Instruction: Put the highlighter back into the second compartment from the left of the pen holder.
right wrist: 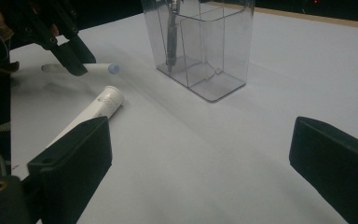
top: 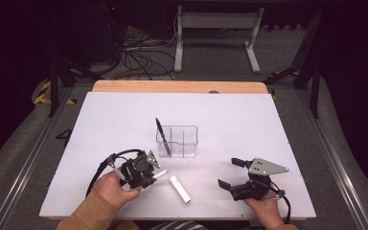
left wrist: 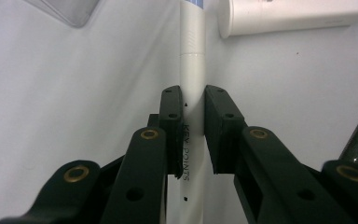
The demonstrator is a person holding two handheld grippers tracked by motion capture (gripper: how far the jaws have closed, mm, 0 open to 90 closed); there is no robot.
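My left gripper (top: 153, 173) is shut on a slim white pen (left wrist: 192, 56) printed with "KEY POINTS"; both pads (left wrist: 172, 116) press on its barrel. The pen (right wrist: 100, 68) lies level, low over the white mat, and I cannot tell whether it touches the mat. A thicker white tube (top: 179, 188) lies on the mat just right of the left gripper (right wrist: 70, 51). A clear divided organizer (top: 178, 142) stands beyond, with a black pen (top: 162, 134) leaning in its left compartment. My right gripper (top: 229, 172) stands wide open on the right, with nothing between its jaws.
The white mat (top: 249, 120) covers the table, with a wooden edge (top: 179, 86) at the back. The tube (left wrist: 289, 16) lies crosswise just past the held pen's tip. Bare mat lies between the organizer (right wrist: 200, 46) and my right gripper (right wrist: 200, 140).
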